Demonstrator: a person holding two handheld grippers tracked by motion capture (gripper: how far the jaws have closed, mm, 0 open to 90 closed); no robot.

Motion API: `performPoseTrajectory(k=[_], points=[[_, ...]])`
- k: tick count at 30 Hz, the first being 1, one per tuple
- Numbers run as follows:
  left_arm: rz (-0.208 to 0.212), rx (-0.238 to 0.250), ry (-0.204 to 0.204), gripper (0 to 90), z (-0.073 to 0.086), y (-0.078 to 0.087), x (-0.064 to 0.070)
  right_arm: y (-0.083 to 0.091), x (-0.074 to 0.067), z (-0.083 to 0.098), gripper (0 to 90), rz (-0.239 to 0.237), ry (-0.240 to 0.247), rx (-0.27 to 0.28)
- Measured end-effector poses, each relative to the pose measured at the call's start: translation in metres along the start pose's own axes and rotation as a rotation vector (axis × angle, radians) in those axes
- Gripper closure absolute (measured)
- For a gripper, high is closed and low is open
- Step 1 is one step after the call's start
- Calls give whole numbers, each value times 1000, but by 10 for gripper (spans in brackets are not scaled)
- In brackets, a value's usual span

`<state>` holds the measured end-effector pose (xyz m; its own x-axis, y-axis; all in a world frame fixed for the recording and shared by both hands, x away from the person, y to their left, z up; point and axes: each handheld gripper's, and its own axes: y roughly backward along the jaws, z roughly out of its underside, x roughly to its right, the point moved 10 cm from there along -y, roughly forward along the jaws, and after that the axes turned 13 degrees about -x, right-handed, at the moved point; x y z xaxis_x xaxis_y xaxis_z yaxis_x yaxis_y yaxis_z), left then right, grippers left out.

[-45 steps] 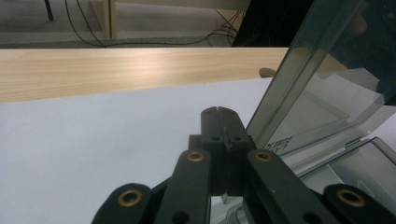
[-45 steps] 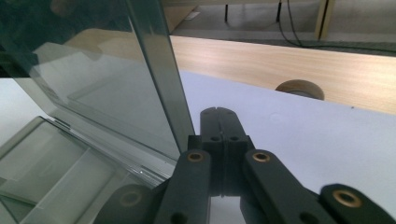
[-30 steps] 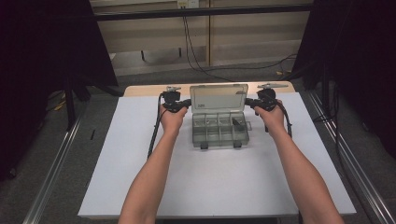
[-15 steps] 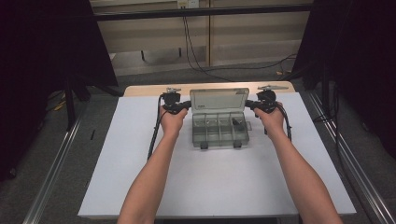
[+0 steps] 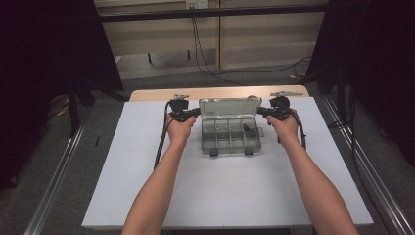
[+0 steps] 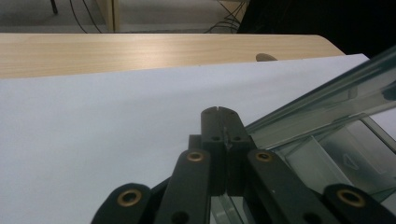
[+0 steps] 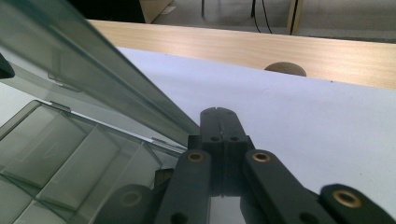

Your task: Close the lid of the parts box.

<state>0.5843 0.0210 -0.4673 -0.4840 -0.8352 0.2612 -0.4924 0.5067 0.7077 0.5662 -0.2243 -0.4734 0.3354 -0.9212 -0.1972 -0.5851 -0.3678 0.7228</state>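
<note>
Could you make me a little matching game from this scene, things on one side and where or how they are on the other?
Things:
1. clear compartment box
2. box lid
3. left tool
4. white sheet

Descriptions:
A. jaws shut, at the box's left side
B. covers most of the wooden table
C. stands raised at the far edge of the box
D. sits open between the two hands, with dividers inside

Pairs: 1-D, 2-C, 3-A, 4-B
</note>
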Motion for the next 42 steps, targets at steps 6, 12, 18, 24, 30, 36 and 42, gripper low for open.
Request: performPoseTrajectory(k=[6,12,18,24,30,36,42], points=[[3,-5,-1,900,3,1,1,1,-1,4,900,-3,1,2],[5,-14,-4,900,7,0,2,3,-2,7,900,-5,8,-4],[5,-17,-5,900,10,0,2,3,-3,10,900,-7,7,-4],[5,-20,0,900,13,-1,2,4,-4,12,900,-7,8,-7],[15,-28,-1,900,15,0,3,5,-5,16,900,-17,0,-5],[26,-28,6,900,18,1,3,6,-6,18,900,-20,11,-4],[34,-35,1,900,21,1,4,8,-8,20,900,-26,10,0]])
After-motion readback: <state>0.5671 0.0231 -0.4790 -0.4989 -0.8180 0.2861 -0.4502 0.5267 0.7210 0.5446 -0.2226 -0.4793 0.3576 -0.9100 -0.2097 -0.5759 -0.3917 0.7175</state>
